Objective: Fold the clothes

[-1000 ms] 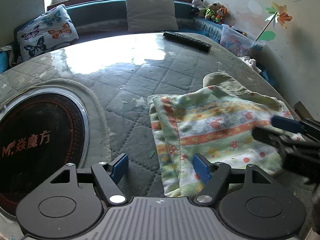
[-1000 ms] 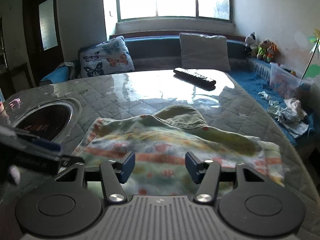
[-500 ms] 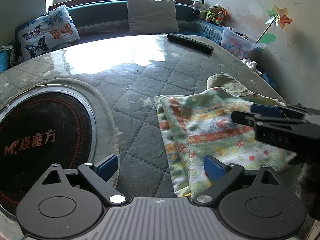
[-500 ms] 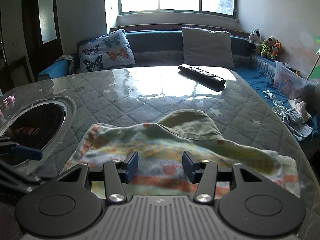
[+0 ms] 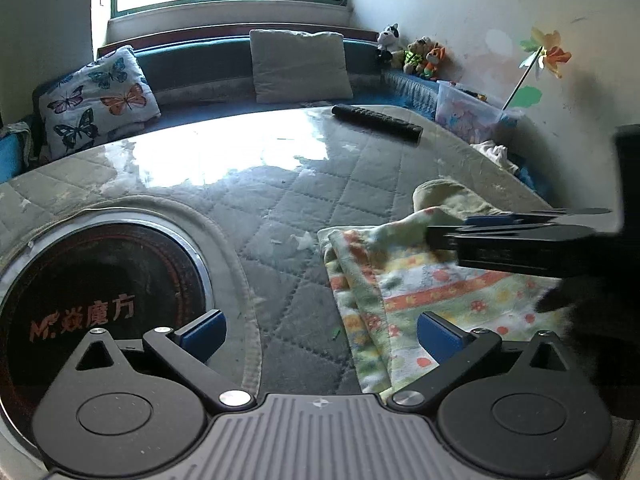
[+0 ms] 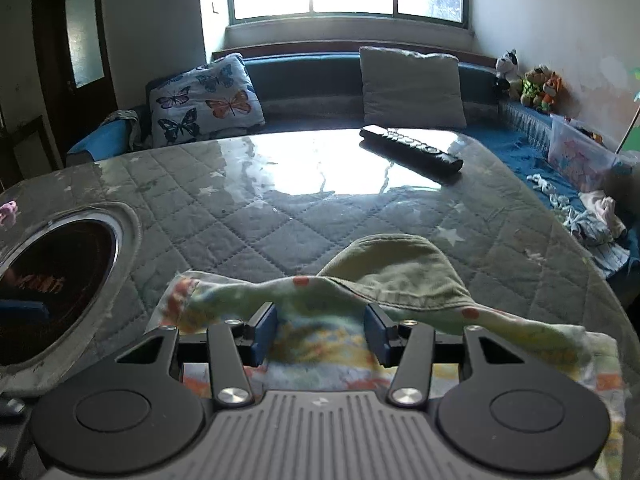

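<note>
A pastel green garment (image 5: 432, 292) with orange stripes and an olive lining (image 6: 400, 268) lies on the quilted table (image 5: 320, 184), at its right side. My left gripper (image 5: 320, 332) hovers at the garment's left edge. Its jaws are opening wide; the right finger (image 5: 436, 336) is over the cloth, and nothing is pressed between the pads. My right gripper (image 6: 322, 328) reaches low over the garment from the right, seen side-on as the right gripper (image 5: 448, 230) in the left wrist view. Its jaws stand half apart, with cloth lying between and under them and a raised ridge just ahead.
A round dark cooktop (image 5: 100, 300) is set into the table at the left. A black remote (image 6: 412, 148) lies at the far side. Cushions line the bench behind. Loose clothes (image 6: 592, 216) and a plastic box (image 5: 468, 116) sit on the bench at the right.
The left jaws have spread much wider. The right gripper has slid further over the garment toward its left part, and the cloth's far edge now bunches up ahead of it.
</note>
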